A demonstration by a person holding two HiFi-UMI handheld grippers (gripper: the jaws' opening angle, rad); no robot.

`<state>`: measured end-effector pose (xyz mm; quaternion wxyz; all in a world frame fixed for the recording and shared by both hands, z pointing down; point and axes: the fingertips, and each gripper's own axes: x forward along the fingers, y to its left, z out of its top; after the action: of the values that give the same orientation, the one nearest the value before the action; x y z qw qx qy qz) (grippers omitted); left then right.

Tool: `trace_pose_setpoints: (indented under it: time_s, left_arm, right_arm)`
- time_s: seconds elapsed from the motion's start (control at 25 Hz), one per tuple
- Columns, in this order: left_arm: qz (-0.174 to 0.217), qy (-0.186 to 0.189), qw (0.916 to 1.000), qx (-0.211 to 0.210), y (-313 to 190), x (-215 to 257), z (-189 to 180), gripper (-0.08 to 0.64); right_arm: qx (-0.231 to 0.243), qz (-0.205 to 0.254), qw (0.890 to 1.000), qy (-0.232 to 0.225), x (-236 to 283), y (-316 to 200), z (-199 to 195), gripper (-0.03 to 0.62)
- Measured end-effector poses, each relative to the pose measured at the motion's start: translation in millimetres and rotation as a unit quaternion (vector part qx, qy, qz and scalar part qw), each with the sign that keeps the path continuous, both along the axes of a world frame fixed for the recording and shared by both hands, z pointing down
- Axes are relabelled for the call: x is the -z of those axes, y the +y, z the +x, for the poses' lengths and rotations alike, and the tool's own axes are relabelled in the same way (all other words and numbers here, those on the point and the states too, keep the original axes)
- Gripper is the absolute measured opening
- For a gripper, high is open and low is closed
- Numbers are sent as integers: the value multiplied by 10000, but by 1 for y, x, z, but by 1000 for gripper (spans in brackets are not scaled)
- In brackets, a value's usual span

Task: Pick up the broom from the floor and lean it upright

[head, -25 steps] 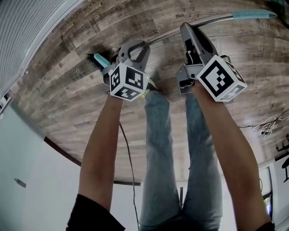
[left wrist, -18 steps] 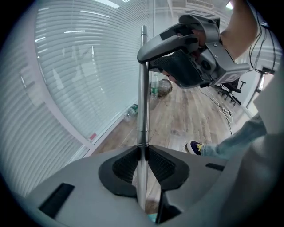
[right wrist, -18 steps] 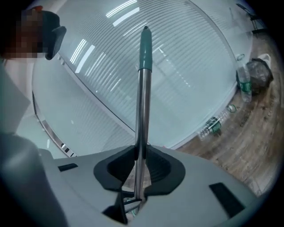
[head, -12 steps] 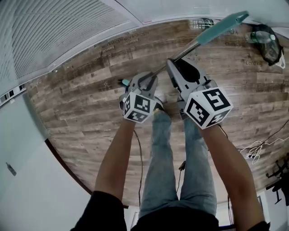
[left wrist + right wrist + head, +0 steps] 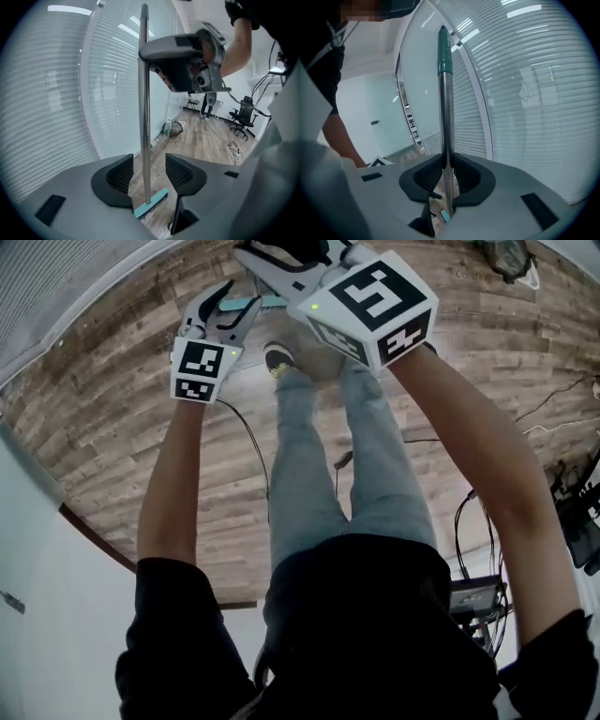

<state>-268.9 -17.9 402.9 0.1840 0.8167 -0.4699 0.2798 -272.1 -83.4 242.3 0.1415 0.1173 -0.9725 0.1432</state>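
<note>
The broom stands nearly upright: its metal pole (image 5: 145, 117) runs down to the teal brush head (image 5: 151, 204) on the wood floor. My left gripper (image 5: 147, 171) is low on the pole. Its jaws are opening, with the pole between the pads and a gap on each side. Higher up, my right gripper (image 5: 187, 63) is shut on the pole (image 5: 446, 136), just below the teal handle grip (image 5: 444, 51). In the head view, both the left gripper (image 5: 225, 310) and the right gripper (image 5: 277, 257) are raised at the top edge, and only a sliver of the teal brush head (image 5: 246, 303) shows there.
Glass wall with blinds (image 5: 61, 93) stands just behind the broom. A dark bag with a bottle (image 5: 173, 127) lies by the wall; office chairs (image 5: 243, 117) stand farther off. Cables (image 5: 553, 395) trail on the floor at right. The person's legs and shoe (image 5: 278, 357) are below the grippers.
Both grippers have risen to the top of the head view, and the broom has swung from lying on the floor to upright. The left jaws have opened off the pole.
</note>
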Motion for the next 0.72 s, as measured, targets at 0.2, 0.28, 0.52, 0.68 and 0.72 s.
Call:
trace_pose_setpoints:
  time_s: [0.2,0.28,0.52,0.68,0.72]
  left_arm:
    - [636,1301,9892,242,-2,75,-27,219]
    - [1064,1520,9823,269,-28,117,-40,219]
    - [1976,1613,9663,352,-55,204,-67,216]
    - [2576,1956,9462,117,-35,260,-56,216]
    - [2588,2010,9448,-34,-34,266,-51,222]
  right_arm:
    - [207,308,9983,460,0,7,-13,83]
    - [359,344,9971,570,-5,3,-28,83]
    - [-162,77,9990,418,1,-18,-46,83]
    - [-4,118,9981,599,-3,14,-43,83]
    - [94,141,9976,673,-8,21,-45,83]
